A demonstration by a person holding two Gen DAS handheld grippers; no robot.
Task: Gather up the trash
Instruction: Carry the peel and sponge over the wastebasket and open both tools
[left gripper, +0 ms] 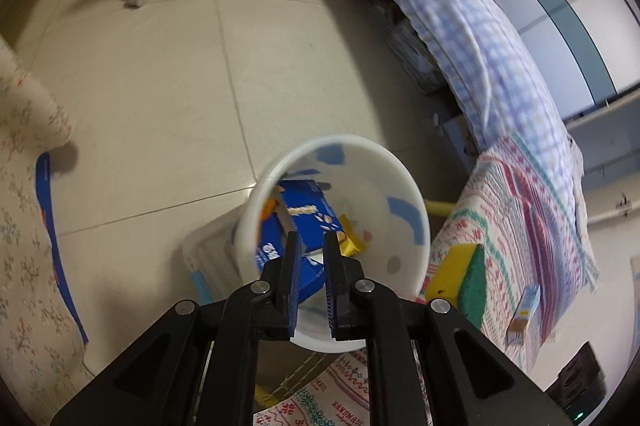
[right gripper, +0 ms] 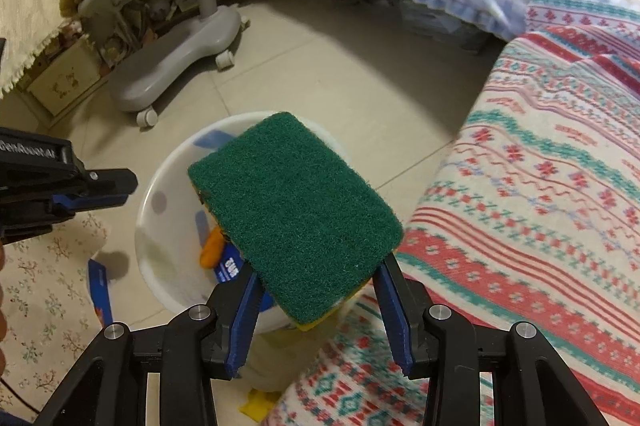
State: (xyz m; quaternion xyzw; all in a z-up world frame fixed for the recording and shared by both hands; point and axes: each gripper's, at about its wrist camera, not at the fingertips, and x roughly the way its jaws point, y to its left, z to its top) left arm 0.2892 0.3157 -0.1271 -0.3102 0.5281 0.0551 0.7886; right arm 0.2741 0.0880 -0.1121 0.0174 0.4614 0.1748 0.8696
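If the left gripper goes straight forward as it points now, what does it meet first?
Probably the blue box inside the white bucket; the left gripper points into its mouth, though depth is unclear.

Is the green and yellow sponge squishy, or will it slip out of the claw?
Probably squishy: the sponge looks like soft foam with a rough green pad on top. That scratchy pad should help the right claw grip it, so slipping seems unlikely. It looks light, and would likely drop softly into the white bucket below.
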